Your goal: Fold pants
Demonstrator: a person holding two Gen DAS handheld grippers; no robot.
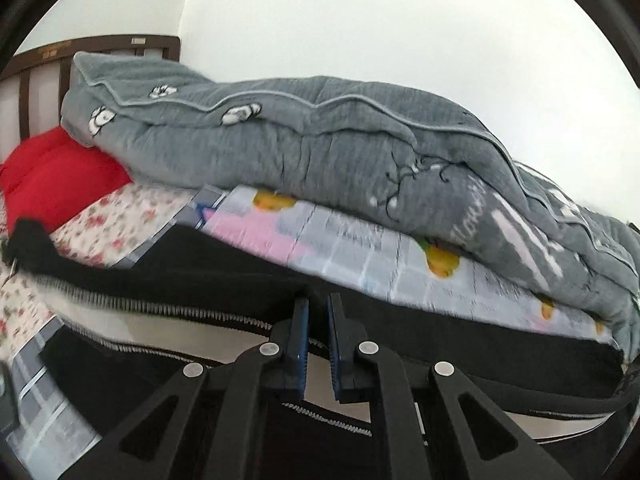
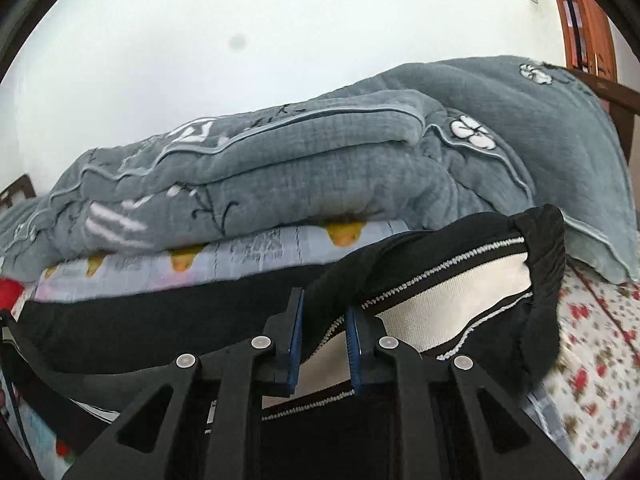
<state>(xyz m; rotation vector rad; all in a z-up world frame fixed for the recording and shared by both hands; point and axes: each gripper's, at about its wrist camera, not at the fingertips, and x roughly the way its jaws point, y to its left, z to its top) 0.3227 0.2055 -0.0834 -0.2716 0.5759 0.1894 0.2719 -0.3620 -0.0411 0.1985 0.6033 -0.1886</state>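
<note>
**Black pants pinched at both ends over the bed**

Black fabric with a white inner band edged in zigzag stitching fills the lower half of both wrist views: these are the pants, stretched across the bed in front of a folded grey quilt. The left tool has its two blue-padded fingers drawn close together on the dark edge of the cloth, which runs up between them, so it is clamped on the pants. From there the garment trails off leftward as a long black strip, blurred, towards a red pillow by the dark wooden headboard.

The right tool likewise has the pants caught between its pads, near the stitched white band; its fingers stand slightly wider than the left pair and are gripping a bunched fold. Beyond it the waist opening gapes, showing the pale lining, with the black rim curling over on the right.

Under the quilt lies a light blue checked sheet with yellow and pink prints, and a floral cover with red blossoms shows at the bed's near side.
</note>
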